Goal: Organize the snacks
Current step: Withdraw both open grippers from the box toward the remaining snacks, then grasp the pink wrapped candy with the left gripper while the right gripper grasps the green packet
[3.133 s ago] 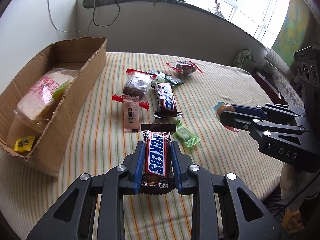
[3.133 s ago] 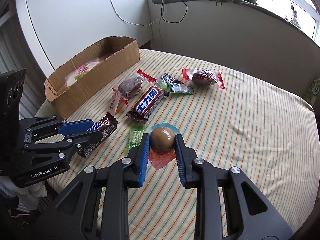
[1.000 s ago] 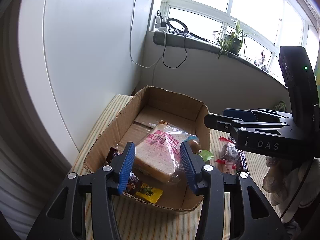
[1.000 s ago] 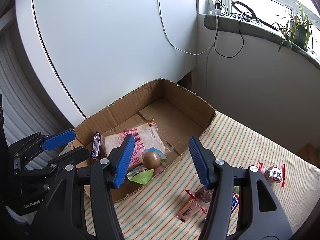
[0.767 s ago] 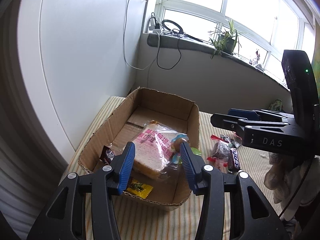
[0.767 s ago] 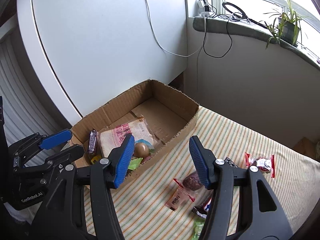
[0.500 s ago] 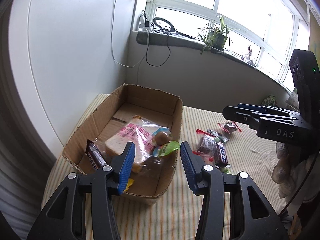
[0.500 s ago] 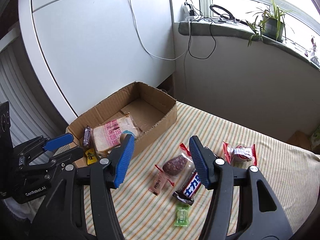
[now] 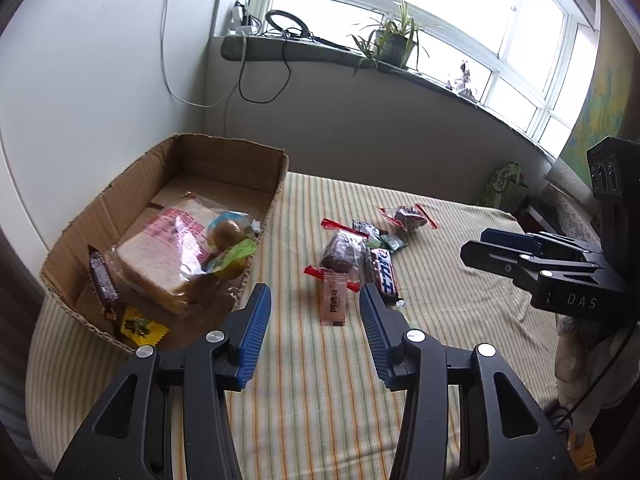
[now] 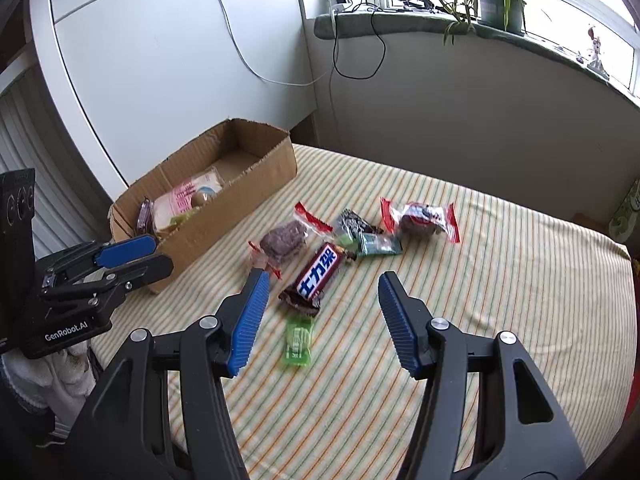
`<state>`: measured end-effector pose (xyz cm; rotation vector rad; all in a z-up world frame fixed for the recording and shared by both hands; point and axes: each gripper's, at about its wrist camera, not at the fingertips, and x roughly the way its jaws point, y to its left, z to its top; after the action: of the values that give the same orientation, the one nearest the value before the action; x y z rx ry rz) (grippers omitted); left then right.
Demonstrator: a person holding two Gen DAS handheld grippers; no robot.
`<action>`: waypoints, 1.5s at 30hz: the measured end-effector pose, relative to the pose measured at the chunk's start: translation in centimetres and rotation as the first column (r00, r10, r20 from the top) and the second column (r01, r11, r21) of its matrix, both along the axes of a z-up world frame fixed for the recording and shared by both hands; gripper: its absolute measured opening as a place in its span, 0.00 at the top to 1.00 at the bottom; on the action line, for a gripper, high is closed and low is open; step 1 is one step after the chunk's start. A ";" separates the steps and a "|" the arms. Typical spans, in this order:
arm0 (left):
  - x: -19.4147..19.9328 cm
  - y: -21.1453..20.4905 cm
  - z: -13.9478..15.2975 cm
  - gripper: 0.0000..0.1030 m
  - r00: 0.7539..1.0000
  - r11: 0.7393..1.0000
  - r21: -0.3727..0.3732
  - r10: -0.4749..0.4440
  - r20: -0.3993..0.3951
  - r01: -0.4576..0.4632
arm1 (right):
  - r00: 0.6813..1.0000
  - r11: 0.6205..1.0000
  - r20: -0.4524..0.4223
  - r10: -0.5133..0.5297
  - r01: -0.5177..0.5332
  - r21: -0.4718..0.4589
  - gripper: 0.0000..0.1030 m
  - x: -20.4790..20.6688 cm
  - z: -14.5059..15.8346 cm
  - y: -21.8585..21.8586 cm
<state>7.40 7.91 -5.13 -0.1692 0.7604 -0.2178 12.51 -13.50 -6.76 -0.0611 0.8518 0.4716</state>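
Note:
A cardboard box (image 9: 224, 156) stands at the table's left and holds a bagged bread slice (image 9: 164, 248), a round brown snack (image 9: 227, 233), a Snickers bar (image 9: 102, 280) and a yellow packet (image 9: 140, 326). Loose snacks lie on the striped cloth: a Snickers bar (image 10: 318, 274), a green candy (image 10: 298, 340), a dark cake in a wrapper (image 10: 282, 244), a pink sachet (image 9: 333, 304) and a red-ended wrapped cake (image 10: 418, 216). My left gripper (image 9: 314, 312) is open and empty above the cloth beside the box. My right gripper (image 10: 324, 300) is open and empty above the loose snacks.
The box (image 10: 224, 208) sits by a white wall with a hanging cable. A window ledge (image 9: 320, 52) with plants and cables runs behind the table. The striped cloth (image 10: 500, 280) extends to the right. A green packet (image 9: 504, 184) lies past the far edge.
Both grippers held snacks over the table, then let them go in the box. Since then both have moved right, away from the box, open and empty.

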 end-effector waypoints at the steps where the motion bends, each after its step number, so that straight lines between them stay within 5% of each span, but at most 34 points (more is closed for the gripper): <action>1: 0.1 -0.4 -0.2 0.61 1.000 1.000 0.004 -0.007 -0.007 0.007 | 1.000 1.000 -0.006 0.002 -0.002 -0.009 0.42 -0.2 -0.5 -0.1; 11: 1.7 -2.7 -2.5 0.74 0.996 0.999 0.014 -0.047 -0.073 0.048 | 0.997 0.999 -0.075 0.038 -0.040 -0.034 0.42 -1.3 -4.4 0.5; 32: 5.3 -3.8 -5.9 0.74 0.985 0.997 0.046 -0.052 -0.167 0.060 | 0.985 0.990 -0.132 0.112 -0.122 -0.071 0.53 -0.3 -7.5 3.6; 45: 6.1 -3.7 -6.7 0.82 0.981 0.997 0.048 -0.046 -0.186 0.056 | 0.986 0.986 -0.135 0.103 -0.119 -0.115 0.76 0.1 -8.1 4.1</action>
<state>13.47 4.18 -11.80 -0.1204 0.9550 -0.2326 12.59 -9.37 -14.81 -0.1943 1.0069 0.5321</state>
